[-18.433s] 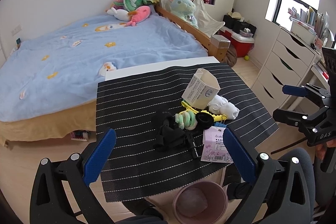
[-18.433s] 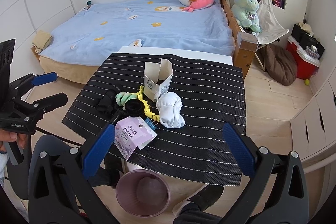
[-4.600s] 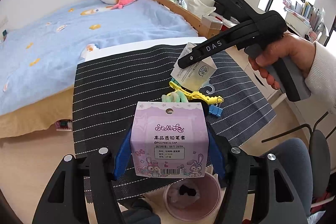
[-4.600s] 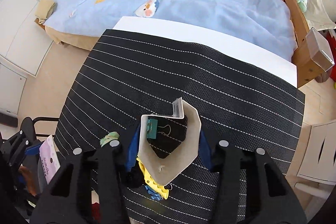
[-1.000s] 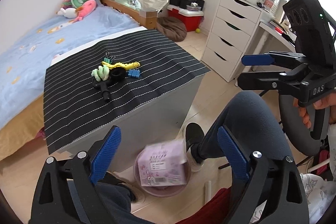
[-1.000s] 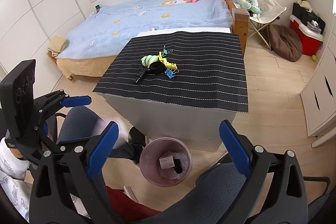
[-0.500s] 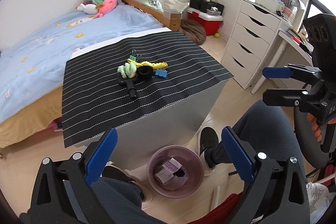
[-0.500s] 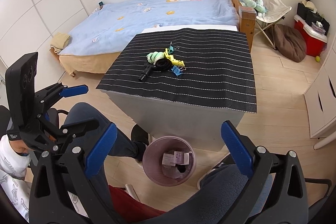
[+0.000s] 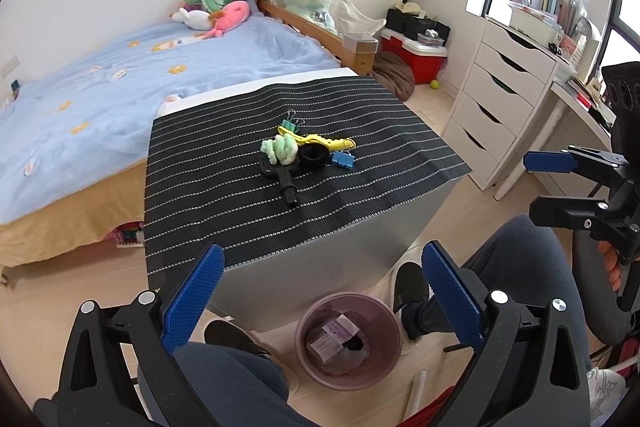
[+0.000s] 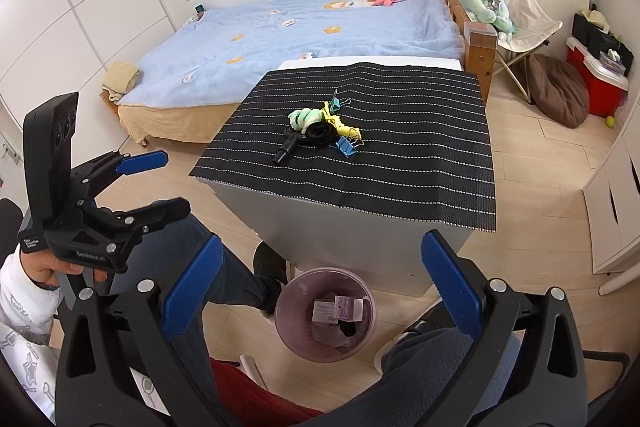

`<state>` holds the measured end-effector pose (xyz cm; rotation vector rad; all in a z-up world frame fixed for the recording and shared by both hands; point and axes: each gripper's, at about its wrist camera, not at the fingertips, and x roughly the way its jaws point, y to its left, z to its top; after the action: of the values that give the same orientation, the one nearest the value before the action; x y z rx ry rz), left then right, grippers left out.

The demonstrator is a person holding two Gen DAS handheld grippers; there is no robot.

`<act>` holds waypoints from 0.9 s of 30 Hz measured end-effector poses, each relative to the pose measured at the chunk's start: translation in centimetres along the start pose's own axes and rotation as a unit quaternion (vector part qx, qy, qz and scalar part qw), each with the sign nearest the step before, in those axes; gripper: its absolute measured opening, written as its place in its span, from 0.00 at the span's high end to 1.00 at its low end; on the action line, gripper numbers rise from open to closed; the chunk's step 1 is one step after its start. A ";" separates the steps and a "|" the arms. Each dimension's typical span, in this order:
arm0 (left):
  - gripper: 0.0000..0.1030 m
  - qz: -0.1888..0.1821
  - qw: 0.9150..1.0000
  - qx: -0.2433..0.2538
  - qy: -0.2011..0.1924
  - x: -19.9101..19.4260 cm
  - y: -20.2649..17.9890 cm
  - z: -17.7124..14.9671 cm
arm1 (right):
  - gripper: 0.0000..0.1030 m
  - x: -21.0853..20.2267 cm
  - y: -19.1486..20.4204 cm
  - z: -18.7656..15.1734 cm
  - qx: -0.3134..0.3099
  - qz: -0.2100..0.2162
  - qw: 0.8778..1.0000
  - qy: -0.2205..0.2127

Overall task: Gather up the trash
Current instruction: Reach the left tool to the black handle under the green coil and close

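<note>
A pink waste bin [image 9: 384,315] stands on the floor in front of the table; in the right wrist view the bin [image 10: 288,323] holds a purple packet [image 10: 344,309], a white box and black scraps. My left gripper [image 9: 320,283] is open and empty above the bin; it also shows at the left of the right wrist view [image 10: 172,181]. My right gripper [image 10: 320,277] is open and empty, and shows at the right of the left wrist view [image 9: 534,183]. On the striped mat [image 9: 224,195] lie a black tool, a green hair tie [image 9: 280,149], a yellow clip and binder clips.
The grey table [image 9: 340,247] stands beside a blue bed [image 9: 100,99] with plush toys. A white drawer unit [image 9: 500,99] and a desk are at the right. The person's legs [image 9: 520,267] sit either side of the bin.
The purple packet has fallen from the left gripper into the bin. Both grippers have risen and pulled back slightly and stay open.
</note>
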<state>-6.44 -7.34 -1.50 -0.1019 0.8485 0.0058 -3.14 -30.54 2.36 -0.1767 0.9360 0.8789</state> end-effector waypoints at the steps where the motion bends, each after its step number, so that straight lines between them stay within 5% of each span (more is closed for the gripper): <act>1: 0.07 0.002 1.000 0.000 0.000 0.1 0.1 0.2 | 0.05 0.1 0.0 0.1 -0.001 -0.001 1.000 0.000; 13: 0.07 0.018 1.000 -0.013 0.011 2.8 2.0 3.6 | 0.05 2.1 -0.6 3.9 -0.019 -0.014 1.000 0.001; 27: 0.07 0.041 0.995 -0.037 0.078 10.2 3.3 6.1 | 0.05 3.8 -2.5 4.6 -0.006 -0.027 1.000 0.011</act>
<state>4.73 -3.82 -5.43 -0.1375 1.0088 0.1076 2.66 -27.78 1.71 -0.2216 0.9429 0.8336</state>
